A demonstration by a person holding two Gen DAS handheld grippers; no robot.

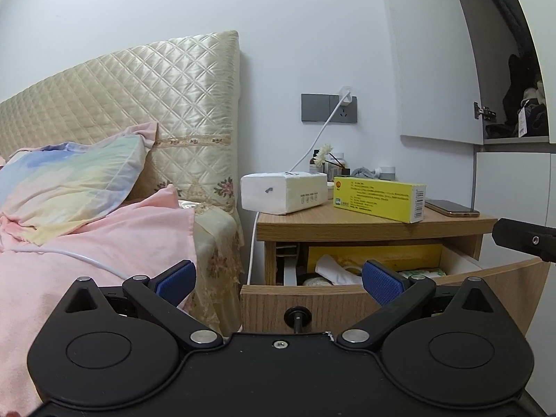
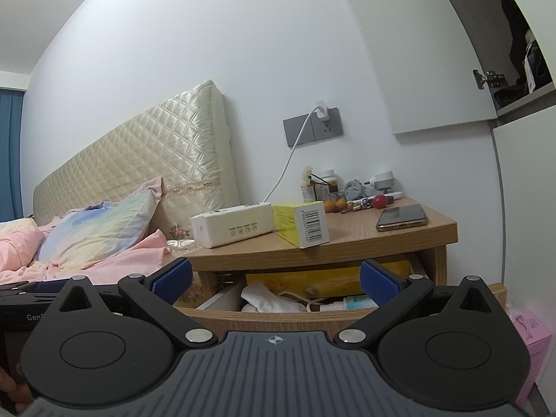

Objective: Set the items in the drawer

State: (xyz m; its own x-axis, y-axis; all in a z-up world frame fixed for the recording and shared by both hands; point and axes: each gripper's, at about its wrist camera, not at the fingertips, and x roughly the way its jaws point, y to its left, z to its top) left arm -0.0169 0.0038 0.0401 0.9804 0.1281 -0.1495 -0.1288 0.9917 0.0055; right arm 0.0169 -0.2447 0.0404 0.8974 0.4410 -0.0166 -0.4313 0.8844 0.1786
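The wooden nightstand's drawer (image 1: 330, 300) (image 2: 278, 316) stands pulled out, holding a long yellow box, white cloth and small bottles. On the nightstand top (image 1: 347, 219) (image 2: 365, 239) lie a white tissue pack (image 1: 283, 191) (image 2: 231, 226), a yellow box (image 1: 380, 198) (image 2: 300, 224) and a phone (image 1: 451, 207) (image 2: 401, 217). My left gripper (image 1: 278, 281) is open, empty, just before the drawer front above its dark knob (image 1: 297, 316). My right gripper (image 2: 276, 281) is open, empty, in front of the drawer. The tip of the right gripper shows in the left wrist view (image 1: 524, 239).
A bed with pink bedding (image 1: 87, 243) and a pastel pillow (image 2: 97, 229) lies left of the nightstand. A white charger cable (image 1: 312, 142) hangs from the wall socket. Small bottles and clutter (image 2: 347, 191) stand at the back. A pink bag (image 2: 531, 333) sits at the lower right.
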